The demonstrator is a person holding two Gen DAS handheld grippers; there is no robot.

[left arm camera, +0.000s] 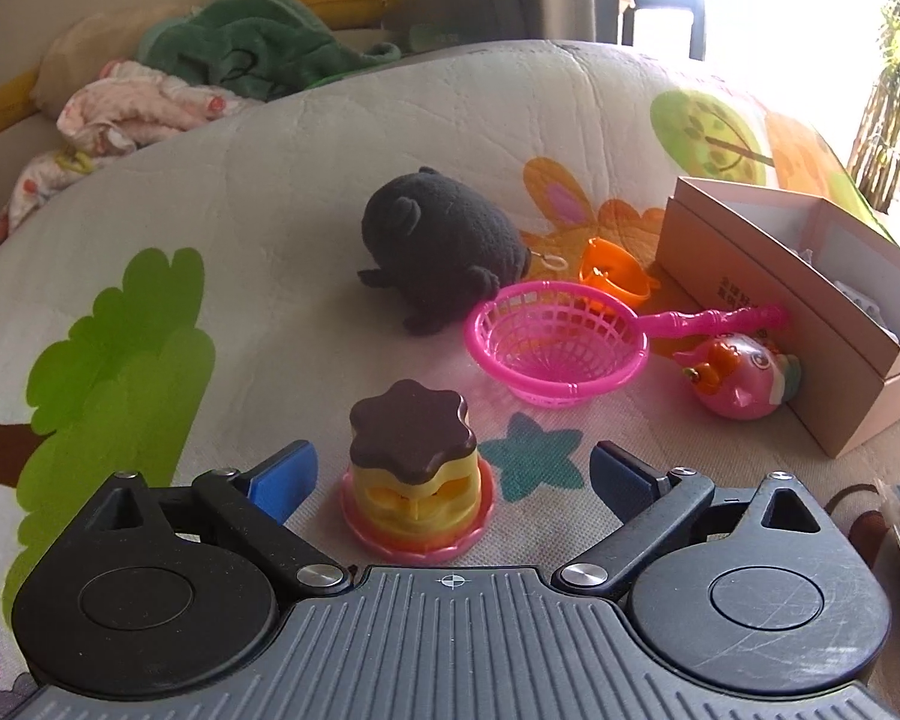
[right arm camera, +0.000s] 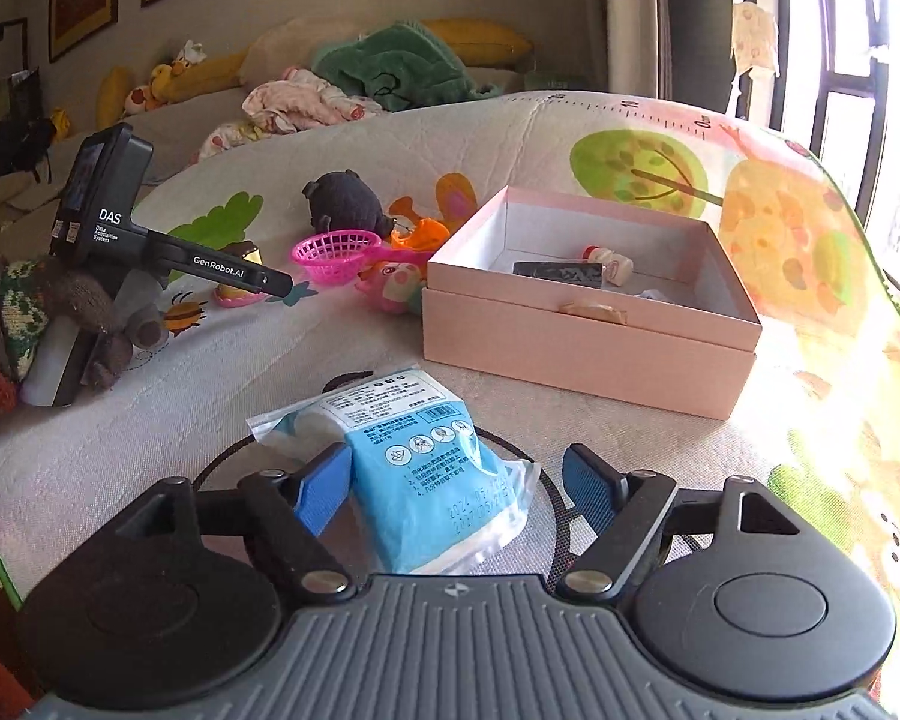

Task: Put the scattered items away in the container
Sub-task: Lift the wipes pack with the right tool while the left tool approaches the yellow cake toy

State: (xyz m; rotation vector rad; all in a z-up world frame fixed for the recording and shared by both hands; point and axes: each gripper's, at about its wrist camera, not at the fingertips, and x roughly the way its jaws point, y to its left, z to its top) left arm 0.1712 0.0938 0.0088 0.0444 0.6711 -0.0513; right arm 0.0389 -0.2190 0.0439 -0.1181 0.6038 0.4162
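Both hand-held grippers are spread: the left hand-held gripper (left arm camera: 453, 468) brackets a toy pudding (left arm camera: 415, 468), the right hand-held gripper (right arm camera: 457, 480) a blue packet (right arm camera: 426, 468), neither pinched. Far right, the pink box (right arm camera: 588, 354) holds perhaps three small items. A black plush (left arm camera: 441, 252), pink strainer (left arm camera: 558, 351), orange cup (left arm camera: 615, 277) and pink fish toy (left arm camera: 741, 381) remain on the mat (left arm camera: 270, 192).

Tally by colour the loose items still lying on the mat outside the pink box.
Pink: 2, strainer basket and round fish toy
Orange: 1, small cup
Dark grey: 1, plush animal
Brown and yellow: 1, pudding toy
Blue: 1, sealed packet
Total: 6
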